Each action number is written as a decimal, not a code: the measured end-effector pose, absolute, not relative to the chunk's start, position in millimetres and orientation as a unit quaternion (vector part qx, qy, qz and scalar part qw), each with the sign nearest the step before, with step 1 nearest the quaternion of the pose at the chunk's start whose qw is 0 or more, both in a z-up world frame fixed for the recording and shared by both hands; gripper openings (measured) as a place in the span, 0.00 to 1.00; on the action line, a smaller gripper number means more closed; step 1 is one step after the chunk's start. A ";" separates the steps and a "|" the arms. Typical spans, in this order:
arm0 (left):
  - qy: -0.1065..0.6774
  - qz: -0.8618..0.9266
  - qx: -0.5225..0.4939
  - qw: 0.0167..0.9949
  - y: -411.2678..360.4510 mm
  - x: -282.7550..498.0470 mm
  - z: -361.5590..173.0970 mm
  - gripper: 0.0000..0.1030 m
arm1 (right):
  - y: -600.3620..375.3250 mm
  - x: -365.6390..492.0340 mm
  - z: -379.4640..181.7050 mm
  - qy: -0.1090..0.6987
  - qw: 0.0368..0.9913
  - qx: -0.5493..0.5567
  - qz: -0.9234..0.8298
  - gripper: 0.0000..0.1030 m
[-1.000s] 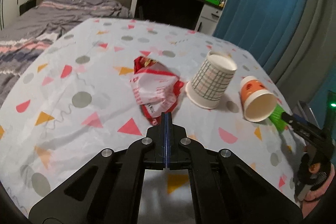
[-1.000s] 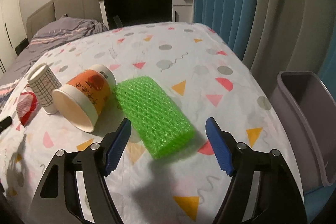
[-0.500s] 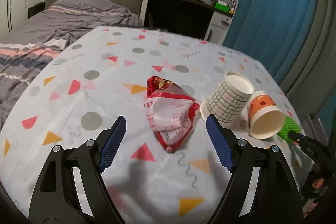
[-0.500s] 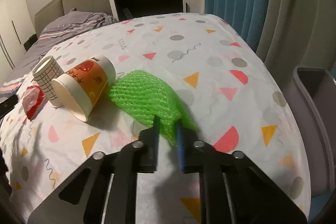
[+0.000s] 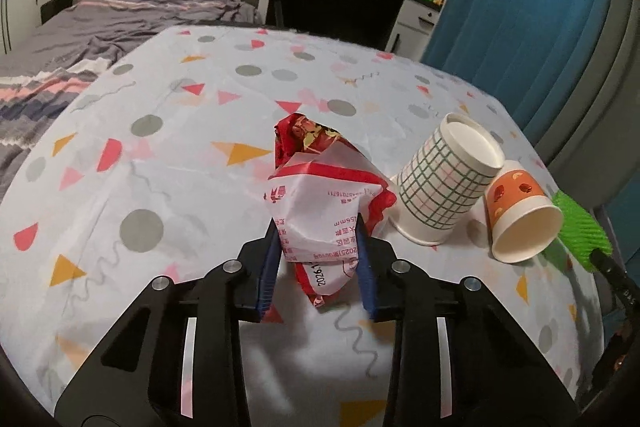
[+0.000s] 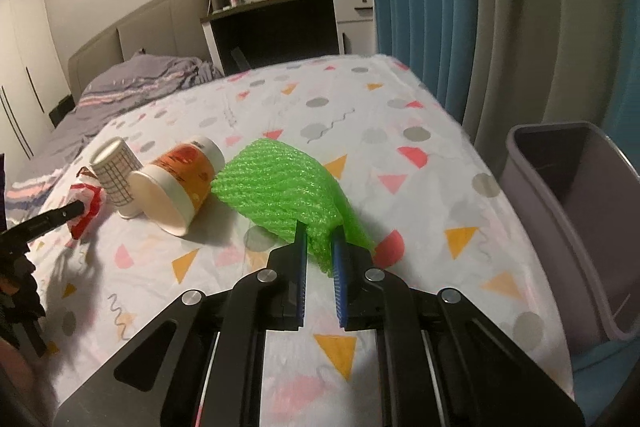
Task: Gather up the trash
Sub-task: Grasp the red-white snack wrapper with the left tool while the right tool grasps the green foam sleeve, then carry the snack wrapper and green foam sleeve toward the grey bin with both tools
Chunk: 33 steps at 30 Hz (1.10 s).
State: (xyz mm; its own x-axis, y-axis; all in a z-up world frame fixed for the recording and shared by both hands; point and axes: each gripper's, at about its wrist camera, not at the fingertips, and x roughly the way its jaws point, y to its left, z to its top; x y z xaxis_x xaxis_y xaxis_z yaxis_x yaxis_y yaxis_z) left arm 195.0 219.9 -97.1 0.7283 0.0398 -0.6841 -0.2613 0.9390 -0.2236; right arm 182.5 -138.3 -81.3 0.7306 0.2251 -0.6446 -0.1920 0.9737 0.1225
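Now we have two grabs going on the table. Our left gripper (image 5: 318,259) is closing on the crinkly red-and-white wrapper (image 5: 320,203), which could slip. Our right gripper (image 6: 320,263) pinches the squashy green foam net (image 6: 280,195); it might snag before the grey bin (image 6: 576,211).

**Both grippers go from empty to loaded**

A second ago the left gripper (image 5: 318,259) was shut and empty short of the red-and-white wrapper (image 5: 320,203); it then opened wide, and its jaws are now closing with the wrapper between the blue pads.

The right gripper (image 6: 320,267), wide open around the green foam net (image 6: 280,187) a second ago, now pinches the net's near edge, and the net bunches up off the tablecloth (image 6: 400,131).
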 end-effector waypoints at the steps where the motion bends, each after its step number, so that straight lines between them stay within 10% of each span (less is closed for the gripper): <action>1: 0.353 0.083 -0.155 0.919 219.4 190.5 -94.2 0.31 | -139.4 178.6 -78.6 0.344 0.932 0.025 0.112 0.12; 33: 0.259 -0.052 -0.093 0.960 42.1 109.2 -22.2 0.31 | -211.5 85.6 -32.0 0.261 0.960 0.056 0.081 0.12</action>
